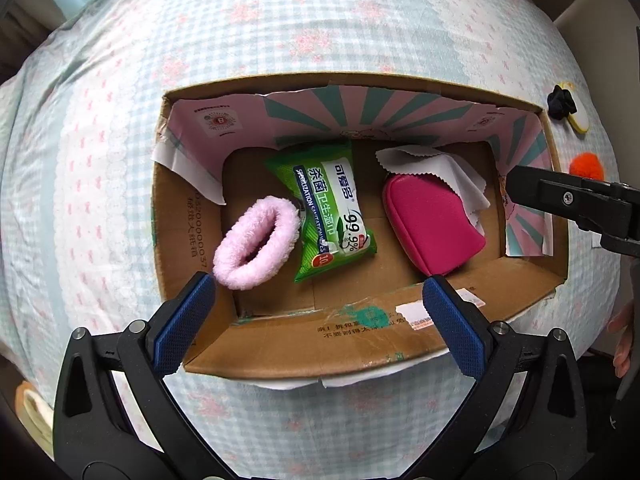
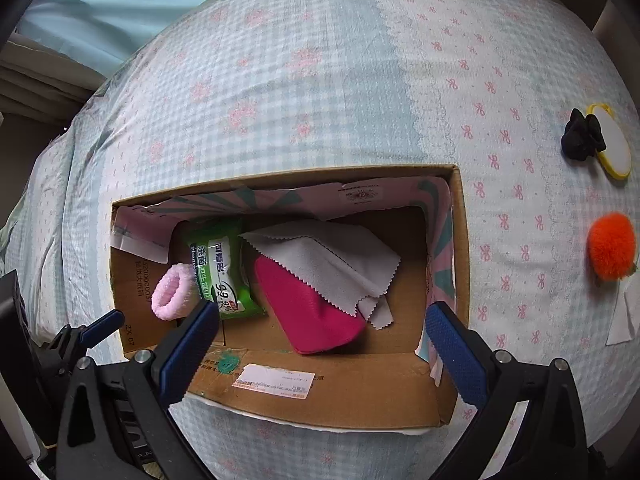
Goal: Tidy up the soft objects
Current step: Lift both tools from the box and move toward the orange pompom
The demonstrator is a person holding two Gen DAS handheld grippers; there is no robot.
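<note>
Bedding in pale blue check with pink bows (image 1: 280, 40) carries everything you are working over; a curtain shows at the upper left of the right wrist view.

- Cardboard box (image 1: 320, 344), open-topped, sitting on the bedding toward its near edge, lined with pink-and-teal printed paper.
- Pink fluffy scrunchie (image 1: 256, 242), at the box's left side, touching the wipes pack.
- Green wipes pack (image 1: 334, 212), mid-box; its far end is tucked under the paper lining.
- Magenta pouch (image 1: 430, 222), right of centre; its far end is covered by the grey cloth.
- Grey pinked-edge cloth (image 2: 336, 264), draped over the pouch, partly folded under itself.
- Black scrunchie (image 2: 582, 138), on the bedding beyond the box's right wall, overlapping a yellow-rimmed white oval item (image 2: 614, 146) that you cannot identify.
- Orange pompom (image 2: 612, 246), near the bedding's right edge; something beneath it is hard to make out.

Your left gripper (image 1: 320, 292) hangs over the box's near wall, jaws spread wide, holding nothing. Your right gripper (image 2: 324, 320) is likewise spread wide and empty above the near wall.
</note>
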